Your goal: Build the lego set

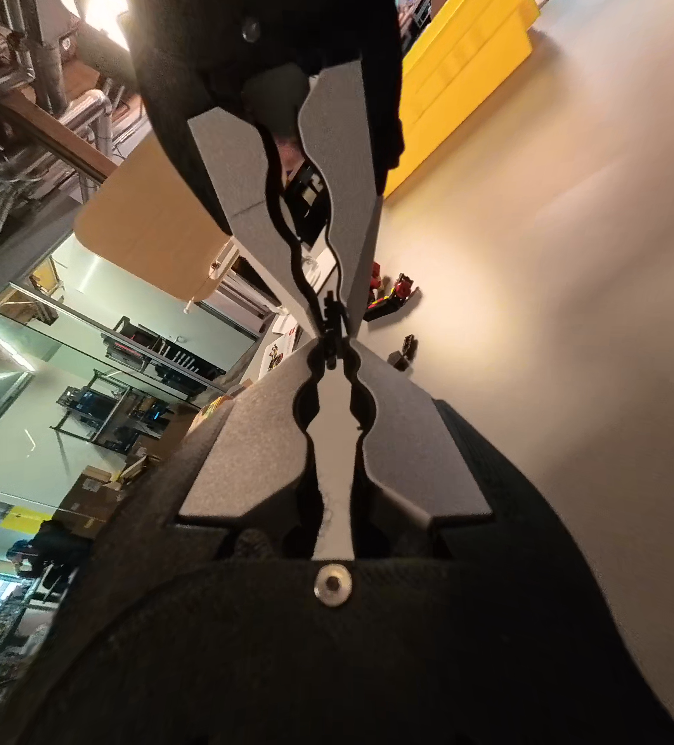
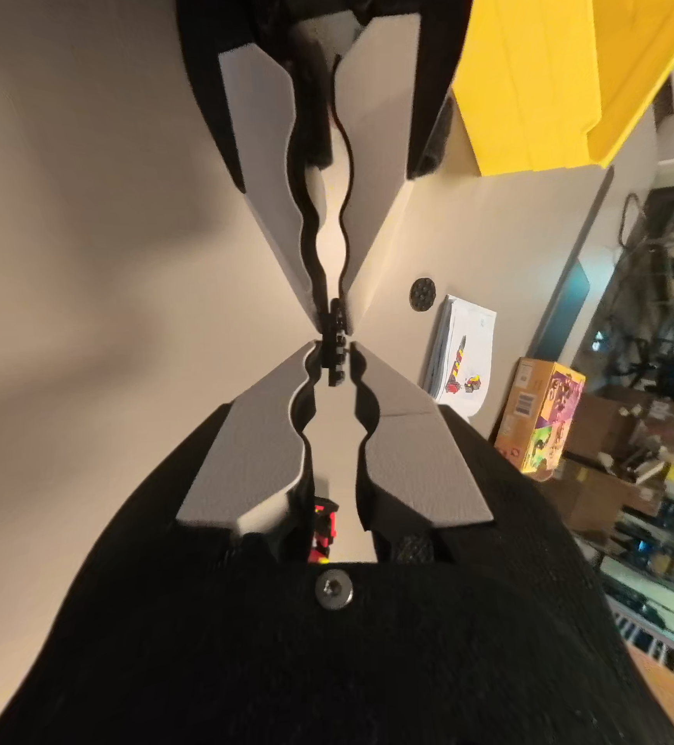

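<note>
A small black studded lego piece is held in the air between two grippers that meet tip to tip. In the right wrist view my right gripper rises from below and is shut on the piece's lower part. My left gripper comes down from above and is shut on its upper part. In the left wrist view the left gripper is below and the right gripper above, with the black piece pinched between them. Whether it is one piece or two joined ones I cannot tell.
On the pale table lie a red and black lego assembly, which also shows in the right wrist view, and small dark pieces. A round black plate, an instruction booklet, a colourful box and a yellow bin stand nearby. My two grippers' fingertips are within a few centimetres of each other.
</note>
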Demonstrator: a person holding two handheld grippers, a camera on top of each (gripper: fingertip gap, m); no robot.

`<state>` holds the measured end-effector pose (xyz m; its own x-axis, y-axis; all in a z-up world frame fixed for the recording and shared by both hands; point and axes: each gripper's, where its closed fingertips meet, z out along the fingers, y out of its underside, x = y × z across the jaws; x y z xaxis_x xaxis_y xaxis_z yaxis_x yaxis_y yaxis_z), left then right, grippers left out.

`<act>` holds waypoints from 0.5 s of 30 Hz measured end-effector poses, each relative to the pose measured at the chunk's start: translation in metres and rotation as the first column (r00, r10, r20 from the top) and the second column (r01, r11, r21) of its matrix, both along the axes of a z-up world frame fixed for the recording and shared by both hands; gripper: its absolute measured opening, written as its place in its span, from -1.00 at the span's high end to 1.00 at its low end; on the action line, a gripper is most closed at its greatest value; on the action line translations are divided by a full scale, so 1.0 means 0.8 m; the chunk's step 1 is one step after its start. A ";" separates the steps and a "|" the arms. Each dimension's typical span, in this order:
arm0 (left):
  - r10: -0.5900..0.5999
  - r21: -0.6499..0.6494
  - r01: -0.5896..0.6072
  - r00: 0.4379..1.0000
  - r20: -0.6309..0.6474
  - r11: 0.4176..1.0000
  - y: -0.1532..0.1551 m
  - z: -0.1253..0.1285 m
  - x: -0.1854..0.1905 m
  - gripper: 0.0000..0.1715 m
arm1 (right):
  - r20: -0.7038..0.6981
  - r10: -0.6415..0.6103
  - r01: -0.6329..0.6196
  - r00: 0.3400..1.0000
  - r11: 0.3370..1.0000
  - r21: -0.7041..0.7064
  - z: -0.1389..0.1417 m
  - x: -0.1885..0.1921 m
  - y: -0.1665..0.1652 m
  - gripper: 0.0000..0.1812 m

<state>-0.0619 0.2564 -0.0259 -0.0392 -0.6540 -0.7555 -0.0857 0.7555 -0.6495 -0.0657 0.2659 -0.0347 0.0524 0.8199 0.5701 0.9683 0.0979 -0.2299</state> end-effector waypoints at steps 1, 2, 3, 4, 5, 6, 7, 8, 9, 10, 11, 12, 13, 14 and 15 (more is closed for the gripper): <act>-0.003 0.014 0.003 1.000 -0.006 1.000 -0.001 -0.002 0.000 0.91 | -0.009 -0.023 0.024 1.000 1.000 0.012 -0.002 0.003 0.002 0.73; -0.006 0.024 0.006 1.000 -0.015 1.000 -0.002 -0.006 0.001 0.91 | -0.014 -0.049 0.050 0.999 0.998 0.026 -0.004 0.008 0.003 0.61; -0.005 0.035 0.006 1.000 -0.025 0.999 -0.004 -0.009 0.002 0.91 | -0.021 -0.070 0.071 0.997 0.996 0.046 -0.005 0.013 0.005 0.54; -0.005 0.045 0.006 0.999 -0.037 0.999 -0.004 -0.013 0.003 0.91 | -0.027 -0.084 0.085 0.996 0.994 0.067 -0.006 0.018 0.006 0.50; -0.002 0.052 0.004 0.999 -0.050 0.999 -0.004 -0.016 0.004 0.91 | -0.031 -0.092 0.094 0.995 0.992 0.085 -0.008 0.023 0.005 0.47; 0.003 0.059 0.001 0.998 -0.060 0.998 -0.003 -0.020 0.005 0.91 | -0.035 -0.101 0.104 0.994 0.990 0.099 -0.011 0.028 0.002 0.45; 0.011 0.067 -0.006 0.997 -0.074 0.998 0.000 -0.023 0.006 0.91 | -0.043 -0.115 0.119 0.992 0.987 0.109 -0.014 0.034 -0.001 0.43; 0.019 0.076 -0.012 0.995 -0.095 0.997 0.003 -0.029 0.007 0.91 | -0.066 -0.138 0.145 0.988 0.982 0.117 -0.017 0.041 -0.003 0.41; 0.028 0.092 -0.017 0.992 -0.123 0.996 0.006 -0.035 0.007 0.91 | -0.113 -0.173 0.187 0.978 0.974 0.128 -0.018 0.048 -0.004 0.40; 0.040 0.123 -0.020 0.987 -0.155 0.992 0.010 -0.043 0.008 0.92 | -0.187 -0.214 0.242 0.959 0.960 0.143 -0.017 0.056 -0.003 0.38; 0.053 0.164 -0.021 0.981 -0.188 0.986 0.012 -0.052 0.008 0.92 | -0.287 -0.250 0.305 0.925 0.937 0.167 -0.014 0.064 0.001 0.37; 0.061 0.203 -0.014 0.973 -0.224 0.979 0.014 -0.061 0.008 0.92 | -0.405 -0.270 0.373 0.874 0.906 0.201 -0.009 0.075 0.006 0.38; 0.066 0.240 -0.004 0.966 -0.251 0.971 0.013 -0.069 0.008 0.92 | -0.517 -0.277 0.444 0.810 0.866 0.232 -0.003 0.089 0.010 0.39; 0.077 0.289 0.003 0.961 -0.265 0.957 0.013 -0.074 0.008 0.92 | -0.610 -0.278 0.516 0.742 0.818 0.255 0.002 0.107 0.013 0.41; 0.091 0.346 0.008 0.959 -0.269 0.938 0.014 -0.076 0.009 0.92 | -0.686 -0.271 0.580 0.675 0.769 0.268 0.005 0.124 0.015 0.42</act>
